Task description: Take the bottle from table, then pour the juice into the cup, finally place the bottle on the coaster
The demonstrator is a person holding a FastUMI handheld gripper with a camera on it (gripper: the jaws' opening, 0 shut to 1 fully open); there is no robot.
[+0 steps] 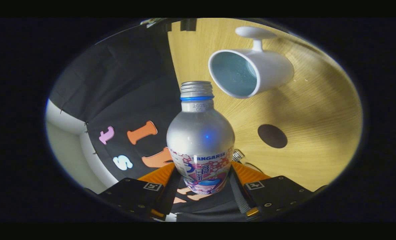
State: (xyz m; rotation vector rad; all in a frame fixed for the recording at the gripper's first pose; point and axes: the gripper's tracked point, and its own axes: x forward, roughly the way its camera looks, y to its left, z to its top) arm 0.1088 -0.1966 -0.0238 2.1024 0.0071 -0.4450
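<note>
A silver aluminium bottle (pixel 200 140) with a blue neck ring and no cap sits between my two fingers, and my gripper (pixel 203 176) is shut on its lower, printed part. The whole view is rolled, so the wooden table (pixel 318 110) appears turned on its side. Beyond the bottle's open mouth stands a white stemmed cup (pixel 251 71), its pale blue inside facing the mouth a short gap away. A dark round coaster (pixel 272 136) lies on the table beside the bottle's shoulder, nearer to me than the cup.
The booth's black cloth wall (pixel 117 83) runs along the table's far edge behind the bottle. A white surface (pixel 67 140) shows past the cloth's border.
</note>
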